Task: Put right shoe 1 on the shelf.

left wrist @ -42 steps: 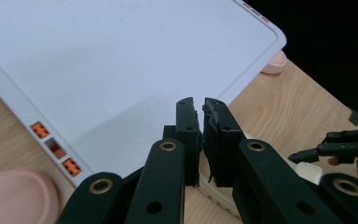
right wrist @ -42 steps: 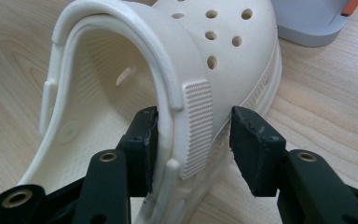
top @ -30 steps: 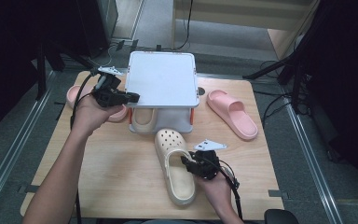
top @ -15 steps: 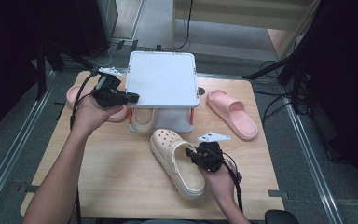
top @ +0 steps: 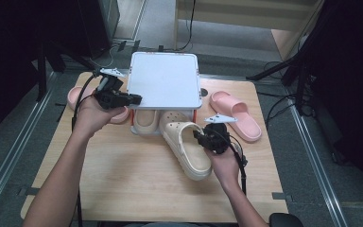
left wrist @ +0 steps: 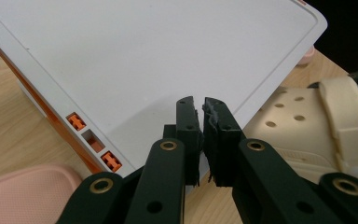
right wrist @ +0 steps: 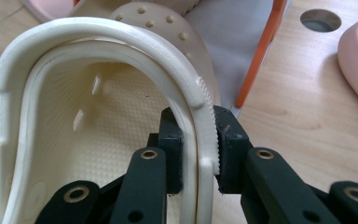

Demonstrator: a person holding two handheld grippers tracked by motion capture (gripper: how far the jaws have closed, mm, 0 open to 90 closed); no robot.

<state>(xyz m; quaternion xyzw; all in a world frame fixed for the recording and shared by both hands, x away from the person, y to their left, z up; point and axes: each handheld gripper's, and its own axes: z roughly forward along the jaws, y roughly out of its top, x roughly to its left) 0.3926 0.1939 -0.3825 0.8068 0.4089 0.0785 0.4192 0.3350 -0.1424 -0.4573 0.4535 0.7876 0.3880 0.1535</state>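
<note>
Right gripper (right wrist: 199, 154) pinches the clog (top: 189, 149) wall only; it may twist loose entering the rack (top: 164, 80). Left gripper (left wrist: 200, 109), pressed together, rests on the rack top

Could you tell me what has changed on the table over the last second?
The right gripper, its jaws having just closed on the cream clog, has carried it up the table, toe now at the white rack. The left gripper, second clog and pink slides stayed put.

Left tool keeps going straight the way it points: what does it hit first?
Most likely the white lid of the shoe rack: the left tool, nearly shut and holding nothing, points right at its near edge. Whether it already touches is unclear.
</note>
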